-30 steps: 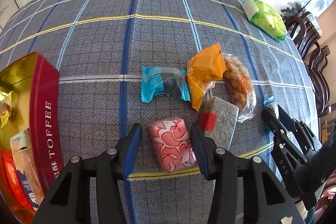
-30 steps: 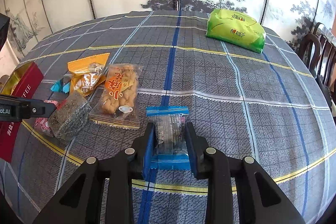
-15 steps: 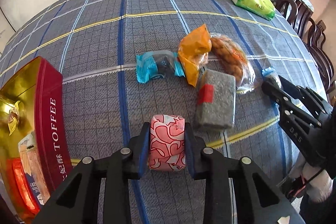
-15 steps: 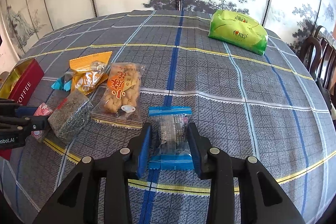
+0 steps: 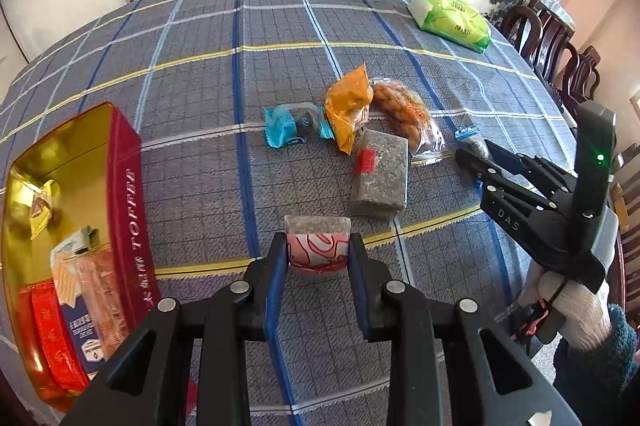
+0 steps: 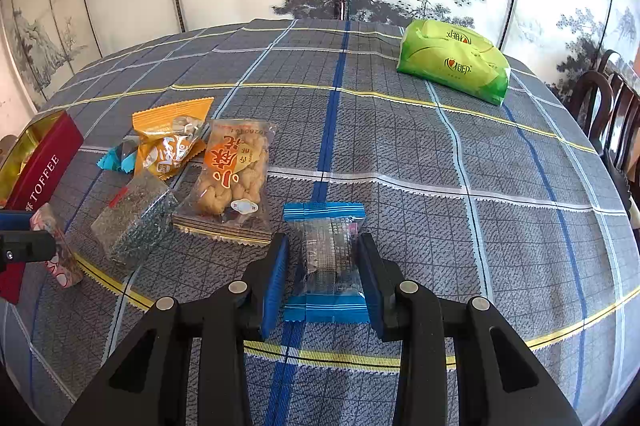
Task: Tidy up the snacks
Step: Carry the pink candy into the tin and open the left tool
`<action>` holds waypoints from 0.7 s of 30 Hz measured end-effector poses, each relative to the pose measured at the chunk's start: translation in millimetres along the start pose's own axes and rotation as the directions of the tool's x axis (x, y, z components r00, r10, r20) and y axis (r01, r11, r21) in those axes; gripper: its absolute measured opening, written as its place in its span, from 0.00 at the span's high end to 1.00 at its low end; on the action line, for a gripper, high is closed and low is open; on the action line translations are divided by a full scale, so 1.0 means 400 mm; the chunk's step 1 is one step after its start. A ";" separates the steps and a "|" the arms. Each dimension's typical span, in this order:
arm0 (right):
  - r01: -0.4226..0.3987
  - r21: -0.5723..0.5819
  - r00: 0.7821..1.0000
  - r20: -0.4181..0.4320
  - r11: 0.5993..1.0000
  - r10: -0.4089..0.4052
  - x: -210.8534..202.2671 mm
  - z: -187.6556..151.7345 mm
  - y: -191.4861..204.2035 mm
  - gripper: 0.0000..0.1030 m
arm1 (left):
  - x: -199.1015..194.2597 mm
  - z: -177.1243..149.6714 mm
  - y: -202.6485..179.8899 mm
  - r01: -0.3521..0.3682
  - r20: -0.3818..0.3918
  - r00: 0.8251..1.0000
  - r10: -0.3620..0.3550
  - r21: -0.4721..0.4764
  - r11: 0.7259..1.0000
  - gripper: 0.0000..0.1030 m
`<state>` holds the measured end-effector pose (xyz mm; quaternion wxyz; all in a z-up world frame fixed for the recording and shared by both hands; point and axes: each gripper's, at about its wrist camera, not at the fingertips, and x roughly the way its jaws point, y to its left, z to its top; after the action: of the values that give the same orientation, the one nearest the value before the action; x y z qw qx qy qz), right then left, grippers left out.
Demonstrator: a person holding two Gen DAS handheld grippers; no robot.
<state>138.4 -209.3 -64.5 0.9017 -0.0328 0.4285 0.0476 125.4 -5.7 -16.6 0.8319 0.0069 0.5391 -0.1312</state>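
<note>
We hold our left gripper clamped on a pink-and-white patterned snack, lifted clear of the checked tablecloth beside the open red toffee tin, where other packets already lie. Our right gripper straddles a clear packet with blue ends flat on the cloth, its jaws narrow, the pads at the wrapper's edges without pinching it. Just beyond lie a grey seeded bar, an orange packet, a fried twist packet and a teal candy, bunched close together.
</note>
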 end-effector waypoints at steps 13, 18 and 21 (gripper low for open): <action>0.001 0.000 1.000 -0.001 1.000 -0.001 0.000 0.000 0.001 0.65 | -0.105 -0.025 0.087 0.002 0.071 0.997 0.001 -0.046 0.999 0.75; 0.002 -0.001 1.000 -0.001 1.000 -0.002 0.000 0.000 0.001 0.65 | -0.165 -0.023 0.140 -0.030 0.117 0.992 0.038 -0.074 0.997 0.75; 0.001 -0.001 1.000 -0.001 1.000 -0.001 0.000 0.000 0.001 0.65 | -0.195 -0.019 0.191 -0.064 0.141 0.987 0.078 -0.102 0.993 0.75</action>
<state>138.4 -208.9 -64.3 0.9015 -0.0335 0.4289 0.0470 106.0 85.4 40.3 0.8722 -0.0240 0.4827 -0.0754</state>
